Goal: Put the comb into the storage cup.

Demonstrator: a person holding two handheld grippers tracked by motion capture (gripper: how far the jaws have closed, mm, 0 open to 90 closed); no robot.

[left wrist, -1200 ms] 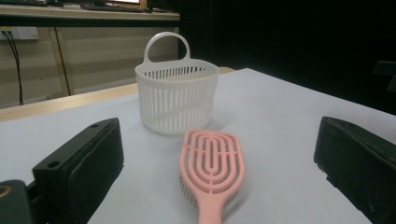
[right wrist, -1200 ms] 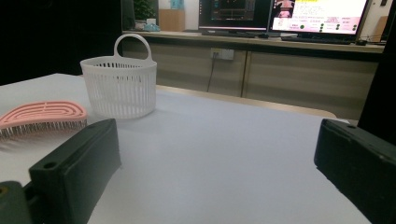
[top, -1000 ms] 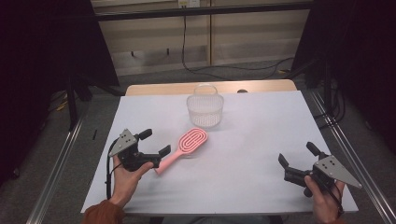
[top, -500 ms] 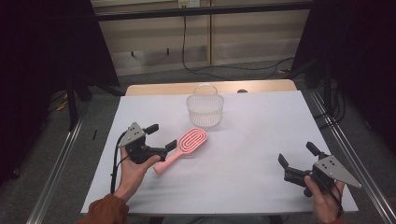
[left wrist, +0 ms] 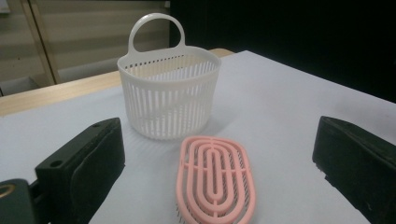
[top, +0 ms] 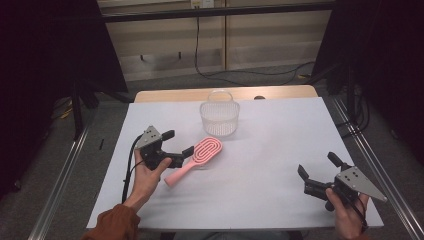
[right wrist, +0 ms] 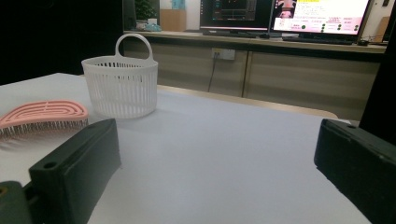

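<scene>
Two tongs stand open over the white bench (top: 260, 165): the right tongs (top: 320, 172) near its front right corner, well apart from everything, and the left tongs (top: 177, 143) with jaws spread around the pink hairbrush (top: 200, 154), not touching it. Just beyond the brush stands a white slatted basket (top: 219, 116), upright and empty.

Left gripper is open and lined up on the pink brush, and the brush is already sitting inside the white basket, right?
Not quite. The left gripper is open and lined up, but the pink brush lies on the table in front of the white basket, not inside it, as the left gripper view shows.
</scene>
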